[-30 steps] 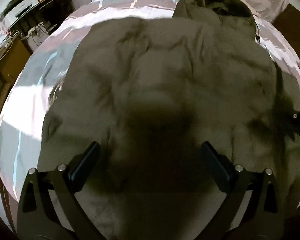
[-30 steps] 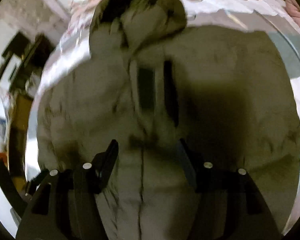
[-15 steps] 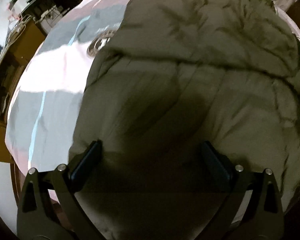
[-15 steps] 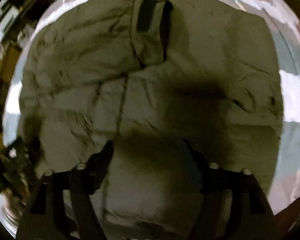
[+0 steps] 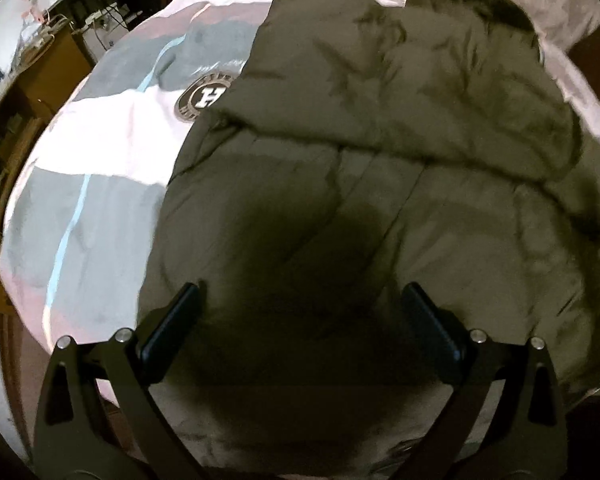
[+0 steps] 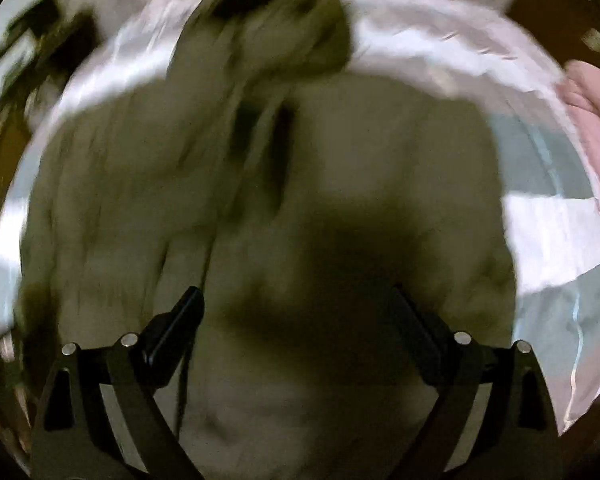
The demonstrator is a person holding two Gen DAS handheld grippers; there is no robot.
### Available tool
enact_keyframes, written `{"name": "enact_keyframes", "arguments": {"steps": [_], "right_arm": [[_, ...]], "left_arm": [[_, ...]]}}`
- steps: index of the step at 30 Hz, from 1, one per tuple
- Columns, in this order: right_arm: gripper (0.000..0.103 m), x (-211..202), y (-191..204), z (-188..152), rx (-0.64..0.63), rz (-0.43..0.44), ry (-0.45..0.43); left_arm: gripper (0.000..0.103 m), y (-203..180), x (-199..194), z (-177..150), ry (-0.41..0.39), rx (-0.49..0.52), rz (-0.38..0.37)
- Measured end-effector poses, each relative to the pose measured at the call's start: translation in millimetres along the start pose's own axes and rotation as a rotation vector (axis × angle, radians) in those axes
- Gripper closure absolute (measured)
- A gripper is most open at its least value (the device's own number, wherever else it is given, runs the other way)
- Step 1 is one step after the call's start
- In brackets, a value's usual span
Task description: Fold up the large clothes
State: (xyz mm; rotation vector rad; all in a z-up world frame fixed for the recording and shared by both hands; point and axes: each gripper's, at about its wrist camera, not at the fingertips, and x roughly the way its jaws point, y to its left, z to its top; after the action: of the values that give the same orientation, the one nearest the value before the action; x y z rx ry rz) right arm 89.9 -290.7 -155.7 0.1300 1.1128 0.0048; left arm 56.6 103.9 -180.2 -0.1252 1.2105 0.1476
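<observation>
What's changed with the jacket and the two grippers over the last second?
The olive jacket now has a sleeve folded across its body, a crease absent a second ago; the round logo on the bedspread has become visible. The right wrist view has swung and is blurred. Left gripper and right gripper stayed open, holding nothing.

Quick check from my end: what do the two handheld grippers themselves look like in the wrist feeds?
The left gripper and right gripper match: matte black throughout, each with two flat rectangular fingers on angled black linkage arms with triangular cut-outs and round silver pivot bolts. No cables, markings, sleeves or hands are visible.
</observation>
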Motion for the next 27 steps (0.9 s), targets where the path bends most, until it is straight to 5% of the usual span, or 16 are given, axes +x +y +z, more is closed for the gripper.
{"name": "enact_keyframes", "arguments": {"steps": [3, 6, 9, 12, 15, 17, 18, 20, 23, 27], "right_arm": [[0.028, 35, -43, 33, 0.179, 0.01, 0.004], [0.032, 87, -66, 38, 0.133, -0.19, 0.158], [0.032, 97, -79, 34, 0.236, -0.15, 0.182], [0.034, 53, -51, 46, 0.244, -0.038, 0.01], [0.035, 22, -1, 58, 0.087, 0.023, -0.147], [0.046, 22, 22, 67, 0.015, 0.082, -0.166], [0.06, 31, 39, 69, -0.024, 0.096, -0.129], [0.067, 55, 60, 68, -0.05, 0.088, -0.042], [0.067, 95, 57, 63, -0.043, 0.026, 0.058], [0.067, 108, 44, 53, 0.042, 0.088, 0.117]], "left_arm": [[0.002, -6, 10, 4, 0.051, -0.021, -0.013], [0.002, -10, 17, -2, 0.071, -0.005, 0.0], [0.002, -7, 16, -7, 0.066, 0.01, 0.021], [0.002, -2, 2, -5, 0.021, 0.002, 0.038], [0.002, -5, -10, 4, -0.018, 0.01, 0.015], [0.002, -13, -13, 7, -0.031, 0.029, 0.003], [0.002, -16, -13, 7, -0.031, 0.037, 0.002], [0.002, -25, -14, 3, -0.022, 0.054, -0.002], [0.002, -24, -4, 0, -0.001, 0.075, -0.005], [0.002, -17, -6, -4, 0.006, 0.079, 0.02]]}}
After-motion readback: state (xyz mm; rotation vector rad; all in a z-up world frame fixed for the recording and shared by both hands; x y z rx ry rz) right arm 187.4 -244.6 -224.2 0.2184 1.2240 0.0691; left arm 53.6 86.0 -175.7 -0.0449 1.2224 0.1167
